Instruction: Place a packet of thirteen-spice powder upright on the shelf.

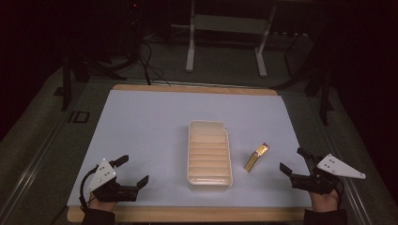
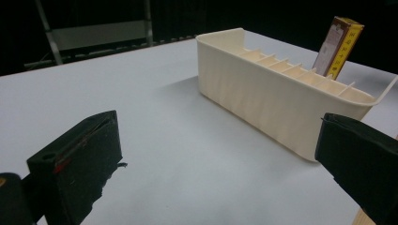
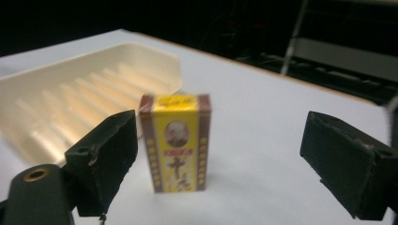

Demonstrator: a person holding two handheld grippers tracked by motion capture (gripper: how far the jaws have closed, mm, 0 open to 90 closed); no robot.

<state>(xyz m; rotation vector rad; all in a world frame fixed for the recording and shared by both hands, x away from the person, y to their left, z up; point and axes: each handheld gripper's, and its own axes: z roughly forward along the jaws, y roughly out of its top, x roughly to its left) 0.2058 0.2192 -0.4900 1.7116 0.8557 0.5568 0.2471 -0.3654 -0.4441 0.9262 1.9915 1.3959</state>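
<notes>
Left tool (image 1: 129, 170) and right tool (image 1: 292, 161) rest at the near edge of the white surface (image 1: 141, 122), both spread, nothing gripped. Yellow box (image 1: 256, 157) stands beyond the right tool, just beside the cream divided tray (image 1: 209, 155), apart.

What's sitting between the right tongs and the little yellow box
Nothing: in the high view, bare white table separates the right tongs from the yellow box, which stands upright beside the cream tray.

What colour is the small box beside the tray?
Yellow with brown borders: the small box, clearest in the right gripper view.
</notes>
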